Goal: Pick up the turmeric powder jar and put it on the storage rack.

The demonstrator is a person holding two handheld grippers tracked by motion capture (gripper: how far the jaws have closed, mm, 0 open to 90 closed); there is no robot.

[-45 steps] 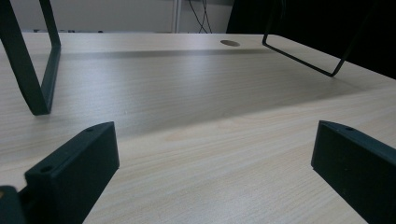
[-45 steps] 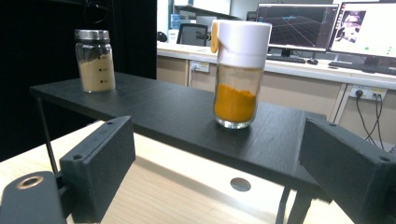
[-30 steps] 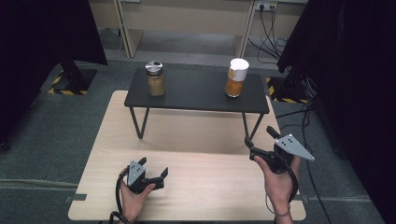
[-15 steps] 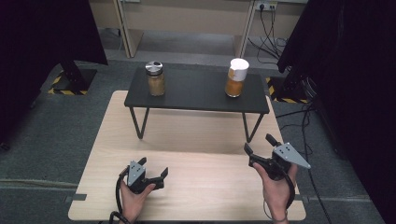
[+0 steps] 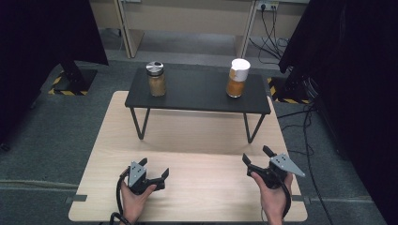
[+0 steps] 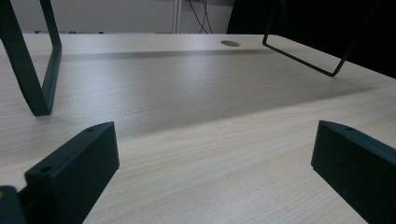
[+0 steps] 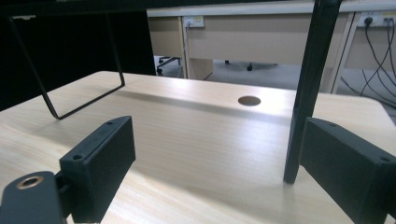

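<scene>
My left tongs (image 5: 153, 168) rest spread and empty on the near table (image 5: 206, 187); my right tongs (image 5: 256, 156) too. Far off on the black stand (image 5: 197, 93) sit the silver-lidded jar (image 5: 156, 78), left, and white-lidded jar (image 5: 238, 78), right.

I have both forearms coming in from the near edge. My left gripper (image 5: 152, 168) sits low in my left hand (image 5: 136, 199), jaws spread wide and empty. My right gripper (image 5: 257, 157) likewise gapes, gripped by my right hand (image 5: 273, 197).
</scene>
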